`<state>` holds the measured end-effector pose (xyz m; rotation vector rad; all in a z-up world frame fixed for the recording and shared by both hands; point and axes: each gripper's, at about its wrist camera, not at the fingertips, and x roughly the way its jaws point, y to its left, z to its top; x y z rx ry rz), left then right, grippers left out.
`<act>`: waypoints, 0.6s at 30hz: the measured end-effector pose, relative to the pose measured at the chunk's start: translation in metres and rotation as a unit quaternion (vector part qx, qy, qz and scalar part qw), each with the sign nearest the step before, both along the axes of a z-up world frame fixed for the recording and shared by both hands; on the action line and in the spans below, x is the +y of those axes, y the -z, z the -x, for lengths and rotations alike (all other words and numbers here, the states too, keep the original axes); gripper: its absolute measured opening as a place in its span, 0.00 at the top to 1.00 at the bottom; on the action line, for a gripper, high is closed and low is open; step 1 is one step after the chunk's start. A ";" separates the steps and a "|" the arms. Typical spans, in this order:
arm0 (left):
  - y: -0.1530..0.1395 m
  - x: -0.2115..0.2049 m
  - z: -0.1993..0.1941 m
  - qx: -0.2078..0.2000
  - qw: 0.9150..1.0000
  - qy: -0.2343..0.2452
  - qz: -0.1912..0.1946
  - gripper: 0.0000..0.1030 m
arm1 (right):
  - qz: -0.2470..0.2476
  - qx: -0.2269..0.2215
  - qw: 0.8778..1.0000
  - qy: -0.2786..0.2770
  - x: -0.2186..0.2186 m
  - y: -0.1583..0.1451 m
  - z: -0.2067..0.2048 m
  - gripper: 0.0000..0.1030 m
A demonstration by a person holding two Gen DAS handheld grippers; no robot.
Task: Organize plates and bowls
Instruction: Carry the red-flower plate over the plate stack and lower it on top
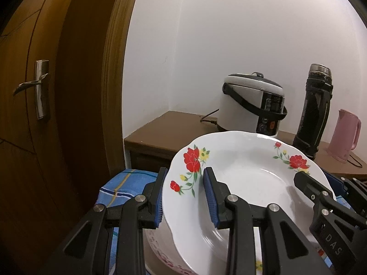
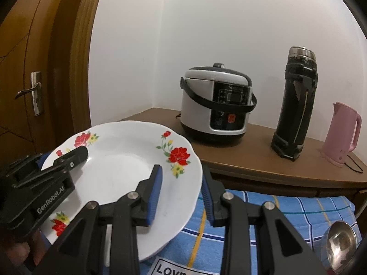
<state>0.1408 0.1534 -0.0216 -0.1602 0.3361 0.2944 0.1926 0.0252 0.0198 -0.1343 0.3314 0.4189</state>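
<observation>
The floral plate (image 1: 240,167) sits between both tongs: left gripper (image 1: 184,197) and right gripper (image 2: 181,194) each straddle a rim, jaws spread.

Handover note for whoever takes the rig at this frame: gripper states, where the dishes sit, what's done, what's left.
Left gripper: straddles the floral plate's left rim, grip unclear.
Right gripper: straddles the same plate's right rim, jaws apart.
The plate is tilted over a pink-patterned dish on the blue checked cloth.
A steel bowl sits on the cloth, to the right.
Done: plate held between both grippers.
Left: set it down, then sort the bowl.
</observation>
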 end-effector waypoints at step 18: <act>0.007 0.005 -0.010 0.029 0.999 -0.015 -0.003 0.67 | 0.003 0.022 1.000 -0.010 0.010 0.009 -0.014 0.67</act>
